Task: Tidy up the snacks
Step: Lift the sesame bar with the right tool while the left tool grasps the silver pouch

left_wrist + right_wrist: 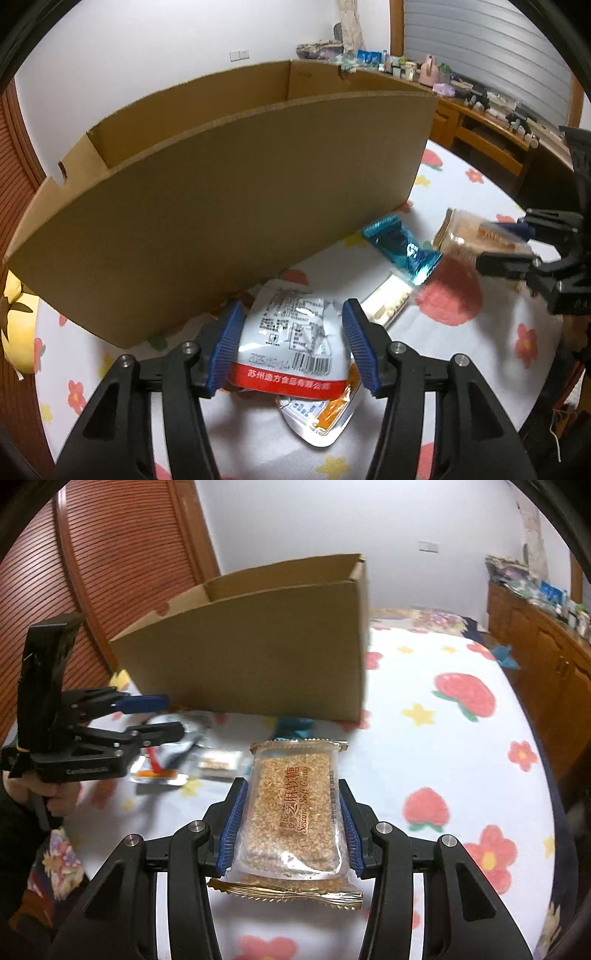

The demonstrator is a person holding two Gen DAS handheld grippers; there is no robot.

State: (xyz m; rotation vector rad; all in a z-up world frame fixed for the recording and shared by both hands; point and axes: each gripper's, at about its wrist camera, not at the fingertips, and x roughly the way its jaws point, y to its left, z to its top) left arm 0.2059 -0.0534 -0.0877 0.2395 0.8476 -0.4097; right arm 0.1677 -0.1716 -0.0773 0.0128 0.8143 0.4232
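Landmark: 1 open cardboard box (236, 199), standing on a bedspread (436, 746) printed with strawberries, flowers and stars. The right gripper (291, 834) is closed on 1 clear packet of sesame candy (291, 812), labelled "Sesame Soft Candy" with the characters 芝麻软糖, held clear of the bedspread in front of the box. The left gripper (291, 347) has its blue pads pressed against both sides of 1 white snack bag (295, 339), just in front of the box's near wall; the bag reads "2025 12 14", a barcode, and 苏州逸方食品有限公司 on a red band. Only the left wrist view shows 1 blue foil packet (402, 247) and 1 pale flat packet (388, 306) lying by the box's right corner, and a white-and-orange packet (321, 417) under the bag. Only the right wrist view shows the wooden louvred door (110, 565) beyond the box.
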